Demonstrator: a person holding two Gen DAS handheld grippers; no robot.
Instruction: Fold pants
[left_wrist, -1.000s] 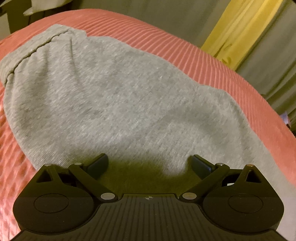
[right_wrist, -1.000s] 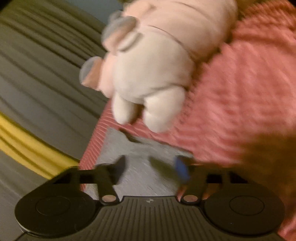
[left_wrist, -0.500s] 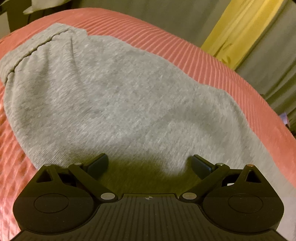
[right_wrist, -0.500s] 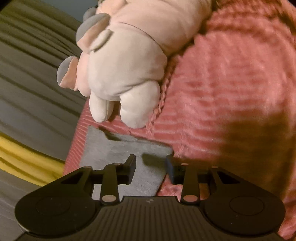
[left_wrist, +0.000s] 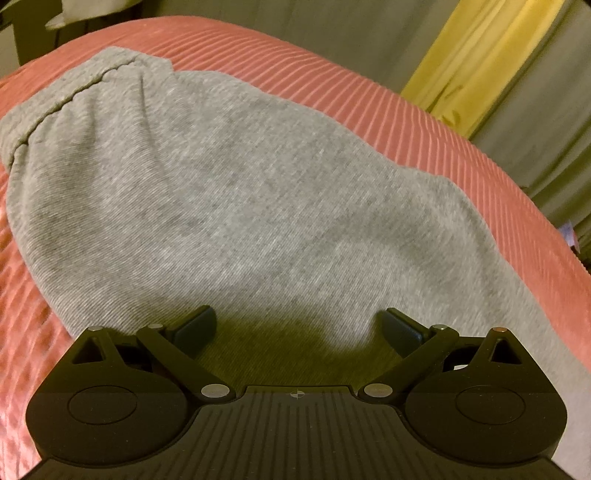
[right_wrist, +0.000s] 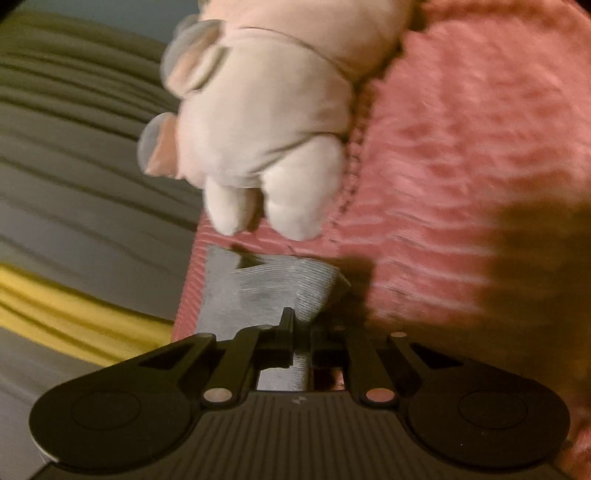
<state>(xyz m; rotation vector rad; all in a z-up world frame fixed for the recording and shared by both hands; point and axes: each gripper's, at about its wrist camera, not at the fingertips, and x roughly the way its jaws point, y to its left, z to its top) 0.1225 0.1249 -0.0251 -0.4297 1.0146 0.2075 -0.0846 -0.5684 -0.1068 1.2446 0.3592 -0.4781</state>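
Note:
Grey pants (left_wrist: 229, 192) lie flat on a pink ribbed bedspread (left_wrist: 424, 122), waistband at the far left. My left gripper (left_wrist: 299, 326) is open and hovers just over the near part of the pants, touching nothing. In the right wrist view my right gripper (right_wrist: 301, 332) is shut on the grey cuff end of a pant leg (right_wrist: 284, 284), which is bunched and lifted off the bedspread (right_wrist: 461, 155).
A pale pink plush toy (right_wrist: 273, 122) lies on the bedspread just beyond the right gripper. The bed edge drops to grey and yellow curtains (right_wrist: 66, 206) at the left there. Yellow and grey curtains (left_wrist: 491, 62) hang past the bed's far edge.
My right gripper has closed on the pant leg cuff and pulled it up into a bunch. The left gripper stays open and nearly still.

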